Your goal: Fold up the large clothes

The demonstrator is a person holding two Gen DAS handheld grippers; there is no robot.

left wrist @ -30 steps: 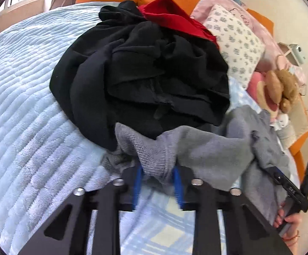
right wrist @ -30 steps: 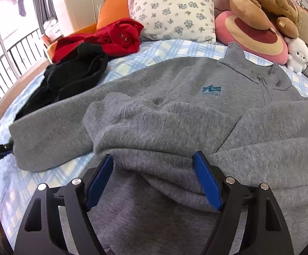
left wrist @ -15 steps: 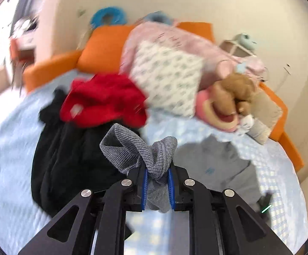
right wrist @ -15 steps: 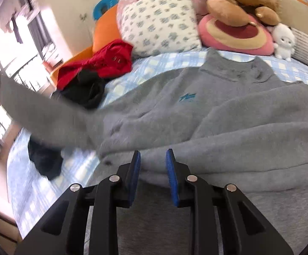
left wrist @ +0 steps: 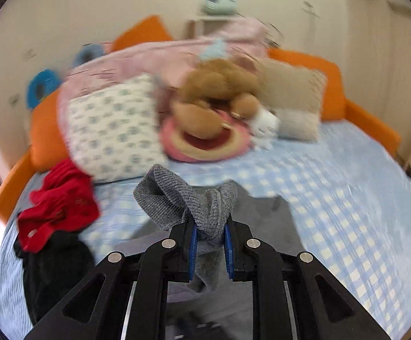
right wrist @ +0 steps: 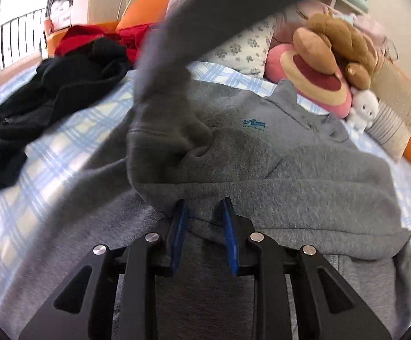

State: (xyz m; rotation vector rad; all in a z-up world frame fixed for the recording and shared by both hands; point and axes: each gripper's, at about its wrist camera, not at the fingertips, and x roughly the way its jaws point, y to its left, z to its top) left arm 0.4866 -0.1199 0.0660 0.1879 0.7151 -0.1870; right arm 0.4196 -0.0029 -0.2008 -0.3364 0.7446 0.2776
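Observation:
A grey sweatshirt [right wrist: 290, 153] with a teal chest logo lies front up on the blue checked bed [right wrist: 49, 141]. My left gripper [left wrist: 209, 226] is shut on the ribbed cuff [left wrist: 177, 198] of its sleeve and holds it high above the bed. That lifted sleeve [right wrist: 165, 85] arcs across the right wrist view from the top down to the chest. My right gripper [right wrist: 202, 212] is nearly shut on a fold of grey sweatshirt fabric at the folded right sleeve. The sweatshirt body shows dimly below the left gripper [left wrist: 262, 226].
A black garment [right wrist: 49, 99] and a red garment [left wrist: 58, 204] lie in a pile on the left of the bed. A flowered pillow [left wrist: 112, 130], a pink cushion [right wrist: 316, 85] and a brown plush toy [right wrist: 338, 45] line the orange headboard [left wrist: 330, 85].
My left gripper has lifted the sleeve cuff up and swung it over toward the sweatshirt's chest. My right gripper has closed from wide open onto the fabric fold.

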